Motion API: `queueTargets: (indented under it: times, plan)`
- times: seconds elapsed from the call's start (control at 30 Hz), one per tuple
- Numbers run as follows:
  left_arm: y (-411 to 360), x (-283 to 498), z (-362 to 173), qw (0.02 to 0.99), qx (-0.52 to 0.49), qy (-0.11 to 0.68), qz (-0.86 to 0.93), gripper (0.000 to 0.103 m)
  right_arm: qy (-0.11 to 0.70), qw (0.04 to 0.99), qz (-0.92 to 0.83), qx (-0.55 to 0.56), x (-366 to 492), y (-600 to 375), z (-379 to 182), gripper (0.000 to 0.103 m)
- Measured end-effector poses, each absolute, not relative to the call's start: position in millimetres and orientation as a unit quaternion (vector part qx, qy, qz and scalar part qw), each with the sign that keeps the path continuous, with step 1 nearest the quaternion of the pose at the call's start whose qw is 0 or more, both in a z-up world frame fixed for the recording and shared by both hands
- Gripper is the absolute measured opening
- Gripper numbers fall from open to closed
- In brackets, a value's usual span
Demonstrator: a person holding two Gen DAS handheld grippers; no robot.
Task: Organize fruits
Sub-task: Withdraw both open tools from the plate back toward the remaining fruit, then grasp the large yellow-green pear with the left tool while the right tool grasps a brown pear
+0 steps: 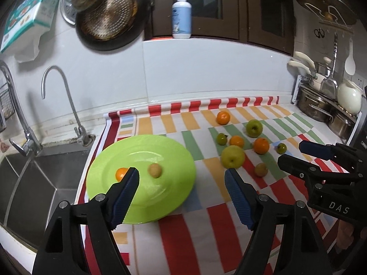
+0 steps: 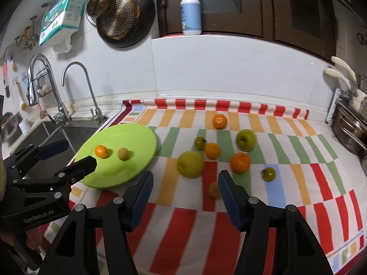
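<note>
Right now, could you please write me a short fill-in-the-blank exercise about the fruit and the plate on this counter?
1. The green plate holds ____ pieces of fruit.
2. The plate lies between the fruit on the striped cloth and the ____.
3. The pump bottle stands on the ledge ____ the counter.
4. The left claw and the right claw are both ____ and hold nothing.

Missing words: two; sink; above; open

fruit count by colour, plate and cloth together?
Orange: 4 (one on the green plate).
Large yellow-green: 2.
Small dark green: 2.
Small tan: 2 (one on the plate).
Total: 10.
</note>
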State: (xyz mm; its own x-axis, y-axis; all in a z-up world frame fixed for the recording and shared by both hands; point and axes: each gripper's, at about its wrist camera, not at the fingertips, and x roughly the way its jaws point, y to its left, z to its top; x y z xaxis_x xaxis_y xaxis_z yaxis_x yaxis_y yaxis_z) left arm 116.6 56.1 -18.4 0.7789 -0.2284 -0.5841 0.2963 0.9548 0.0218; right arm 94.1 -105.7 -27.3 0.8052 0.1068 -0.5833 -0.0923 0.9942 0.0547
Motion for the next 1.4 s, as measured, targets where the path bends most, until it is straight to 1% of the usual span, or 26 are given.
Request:
queueTargets:
  times: [0.3,0.37,0.43,0.97,1.23,1.33,1.4]
  plan:
    - [23.3,118.9,-17.1,0.943,0.074,0.284,-0.157,0.08,0.301,0.952,0.047,0.013,87.4,-137.0,-29.1,0.06]
    - [17.1,121.9,-19.2,0.942,0.08,0.282,-0.164,0.083,0.302,0.952,0.048,0.013,87.6,-142.0,-31.4,0.06]
    - [10.9,125.6,-22.3,0.94,0.087,0.283,-0.169,0.083,0.303,0.952,0.048,0.015,90.1,-146.4,-35.2,0.06]
    - [-15.5,173.0,-60.3,0.909,0.141,0.322,-0.224,0.084,0.368,0.927,0.059,0.038,131.5,-153.1,-86.3,0.059]
    - [-23.1,195.3,-77.6,0.895,0.143,0.346,-0.244,0.084,0.395,0.915,0.062,0.044,156.6,-153.2,-106.8,0.05]
    - [-27.4,204.1,-84.0,0.89,0.141,0.354,-0.251,0.084,0.403,0.912,0.063,0.045,164.1,-154.0,-113.5,0.045]
    - [-30.0,208.5,-86.6,0.888,0.138,0.356,-0.255,0.084,0.408,0.909,0.065,0.047,167.5,-154.7,-117.7,0.038]
